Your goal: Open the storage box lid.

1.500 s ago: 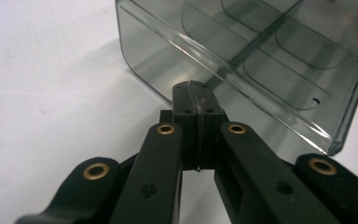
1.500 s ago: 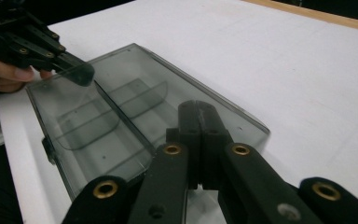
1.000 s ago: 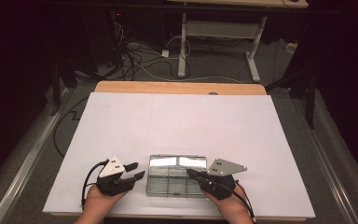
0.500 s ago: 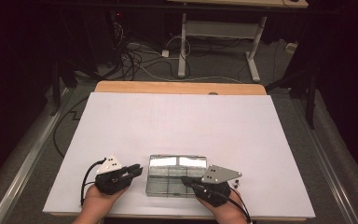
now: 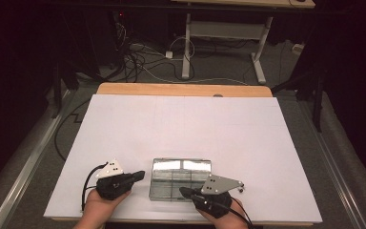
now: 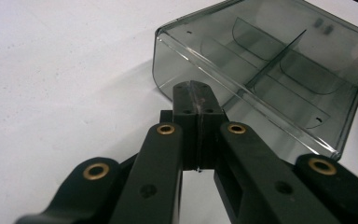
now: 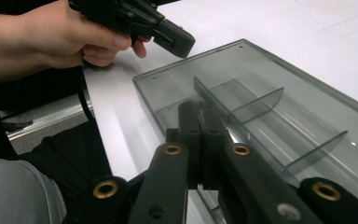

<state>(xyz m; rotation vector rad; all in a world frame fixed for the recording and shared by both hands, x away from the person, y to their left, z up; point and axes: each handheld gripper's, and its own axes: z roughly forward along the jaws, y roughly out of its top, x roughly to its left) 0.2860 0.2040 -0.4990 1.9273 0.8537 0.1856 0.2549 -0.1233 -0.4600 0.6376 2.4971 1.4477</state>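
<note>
Box (image 5: 180,179): clear smoky plastic, open-topped, with thin dividers inside; flat on the white sheet (image 5: 186,129), near its front edge, about midway between the two hands.
Box in left gripper view (image 6: 265,70): just beyond the closed jaw tips, near wall facing them; one long divider and curved cross pieces visible.
Box in right gripper view (image 7: 270,116): directly past the jaw tips, upright dividers rising from the floor.
Left gripper (image 5: 136,175): left of the box, tips pointing at its left end, close to the wall but contact not certain; jaws just closed together, pads meeting with nothing between them (image 6: 196,100).
Right gripper (image 5: 185,192): at the box's front right corner, tips over the front wall; jaws pressed together, nothing clamped (image 7: 200,121).
Left hand (image 7: 70,35): wrapped around its gripper, seen beyond the box's far end in the right gripper view.
Sheet: covers the table under the box; bare wooden strip (image 5: 183,89) showing past its far edge.
</note>
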